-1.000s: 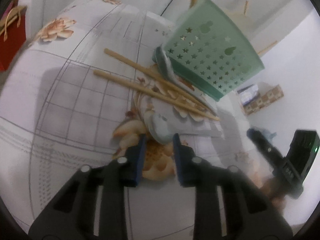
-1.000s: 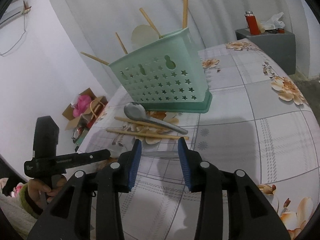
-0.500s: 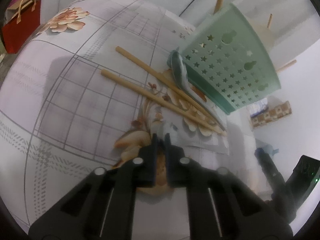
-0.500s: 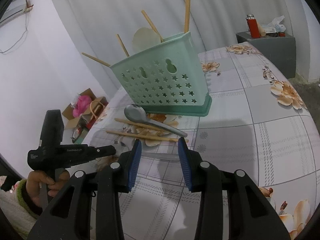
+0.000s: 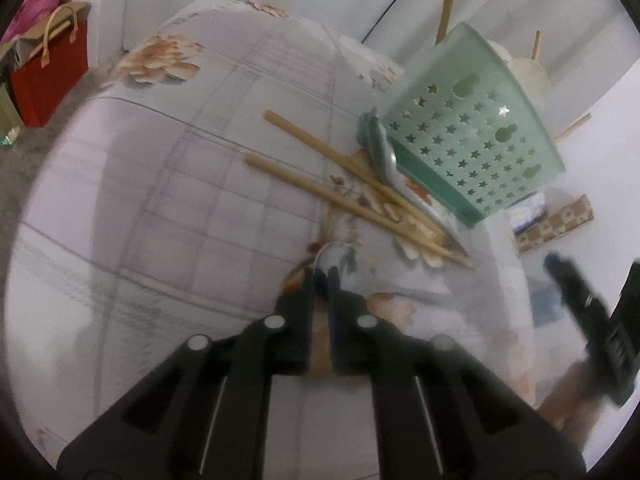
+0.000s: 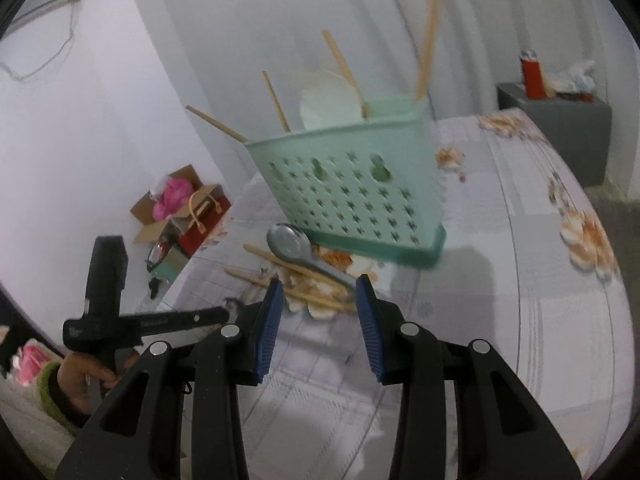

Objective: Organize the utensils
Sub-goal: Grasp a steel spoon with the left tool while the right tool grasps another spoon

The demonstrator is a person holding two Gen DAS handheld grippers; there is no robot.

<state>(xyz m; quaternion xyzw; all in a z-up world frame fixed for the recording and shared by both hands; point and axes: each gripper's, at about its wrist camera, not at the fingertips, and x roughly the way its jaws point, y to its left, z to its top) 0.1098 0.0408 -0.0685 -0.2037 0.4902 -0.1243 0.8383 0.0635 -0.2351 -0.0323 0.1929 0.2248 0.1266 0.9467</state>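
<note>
Gripping a metal spoon (image 5: pixel 338 258) by its bowl edge, the left claw (image 5: pixel 320 280) is lifting it just off the worktop (image 5: pixel 180 208). Shallow pinch (spoon may be slipping). Right claw (image 6: pixel 320 300) is gaping, empty, near the chopsticks (image 6: pixel 296 280) beside the green basket (image 6: pixel 360 196).

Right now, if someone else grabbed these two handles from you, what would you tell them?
Left tool: shut on a metal spoon, low over the table.
Right tool: open, holding nothing.
Green basket stands upright, standing chopsticks and a pale spoon already inside.
Left to do: held spoon, second spoon and two loose chopsticks lying beside the basket.
</note>
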